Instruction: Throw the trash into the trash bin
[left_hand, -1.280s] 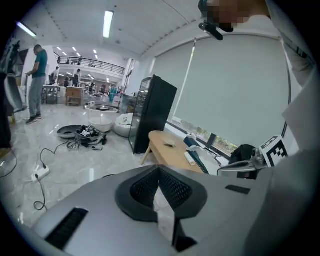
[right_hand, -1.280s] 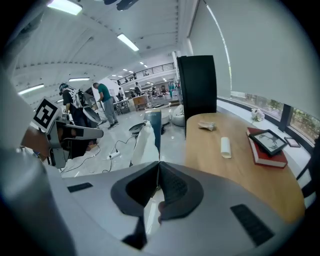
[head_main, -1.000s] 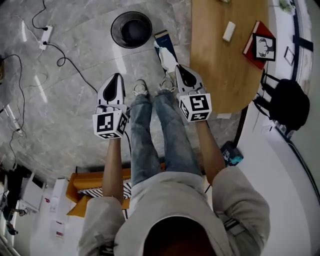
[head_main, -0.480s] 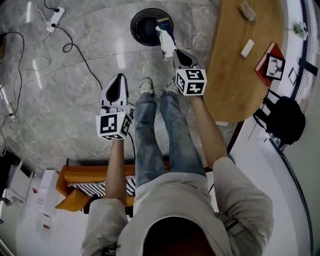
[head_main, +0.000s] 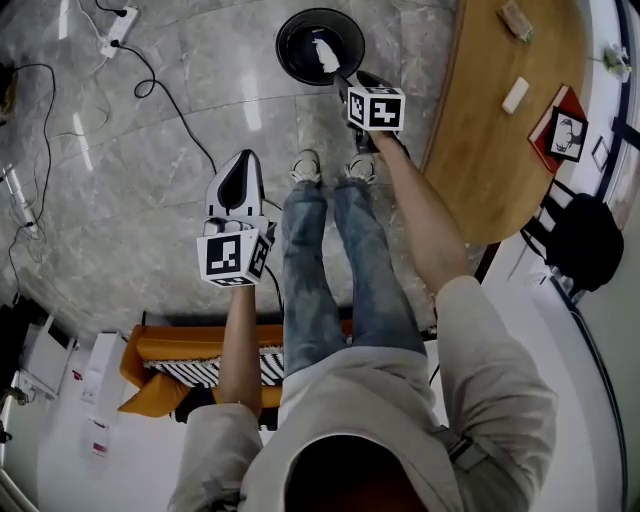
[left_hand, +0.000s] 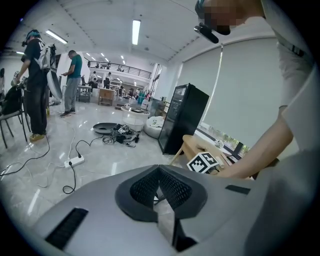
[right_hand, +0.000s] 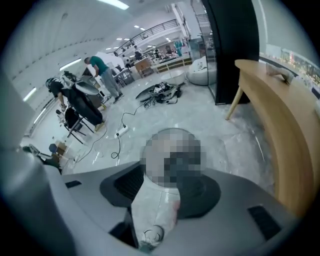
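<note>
At the left, the left gripper is held with jaws together on nothing, which is settled only in the left gripper view. Further right, the right gripper is poised over the trash bin with jaws that have just been opening and now stand apart, the white trash lying between them. The trash could be snagged on a jaw, or dropped on the rim and spilled to the floor, the gripper being tilted near the bin's right edge; that alignment is shown only in the head view, whereas the 2 jaws flanking the trash are shown in the right gripper view.
</note>
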